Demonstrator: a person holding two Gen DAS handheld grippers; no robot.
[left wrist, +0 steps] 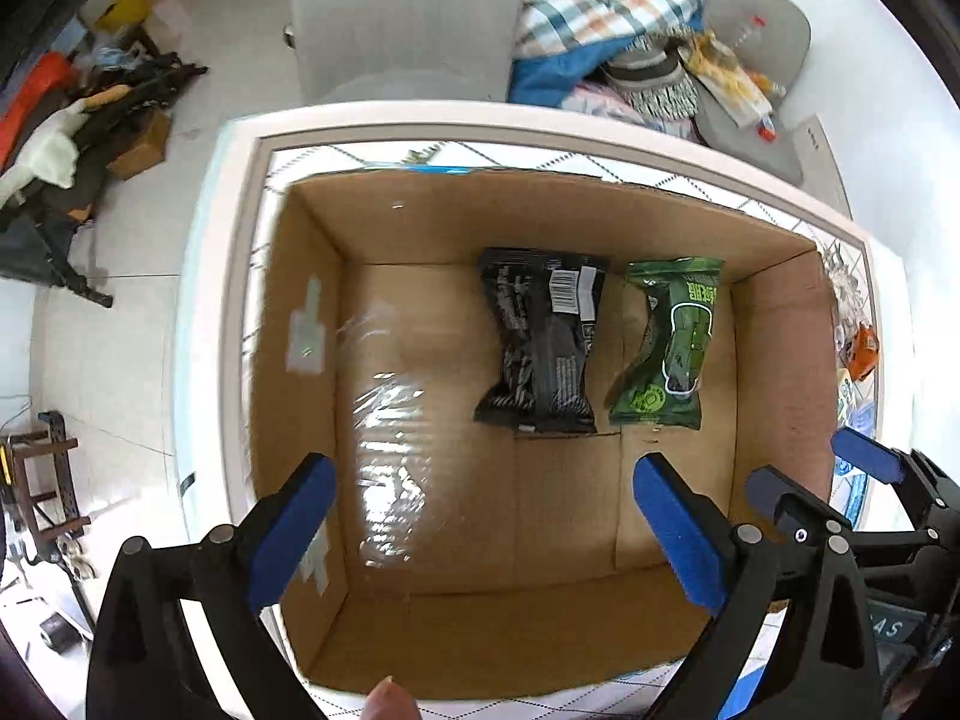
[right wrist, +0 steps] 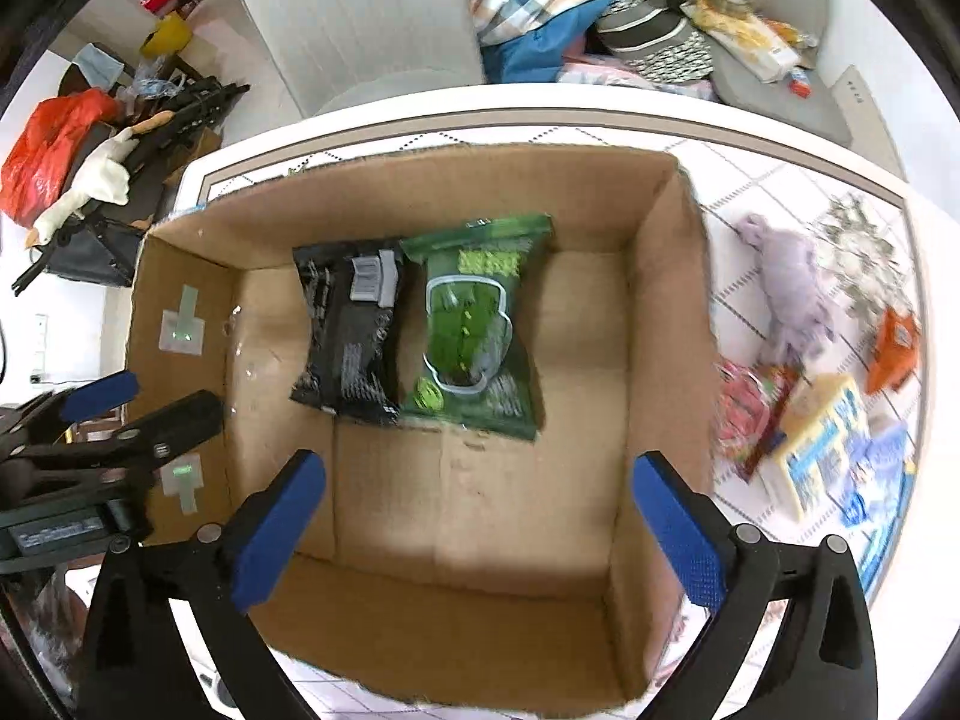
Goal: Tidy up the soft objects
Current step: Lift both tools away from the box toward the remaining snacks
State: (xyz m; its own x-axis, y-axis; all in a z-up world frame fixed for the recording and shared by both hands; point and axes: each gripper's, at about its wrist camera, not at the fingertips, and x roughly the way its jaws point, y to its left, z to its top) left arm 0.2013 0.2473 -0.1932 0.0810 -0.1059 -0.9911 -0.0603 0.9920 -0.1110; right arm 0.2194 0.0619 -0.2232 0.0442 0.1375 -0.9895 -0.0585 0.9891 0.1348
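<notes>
Blue-padded left hand-held gripper (left wrist: 483, 516) over cardboard box (left wrist: 540, 210), chair (left wrist: 402, 12) beyond

Matt cardboard box (left wrist: 432, 222) — glossy plastic packets (left wrist: 543, 336) inside

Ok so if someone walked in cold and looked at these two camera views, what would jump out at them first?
Probably the open cardboard box filling both views, with a black packet and a green packet lying side by side on its floor. Next, the blue-padded left gripper and right gripper, both open and empty above the box. On the table to the box's right sit a purple plush toy and more colourful packets.
</notes>
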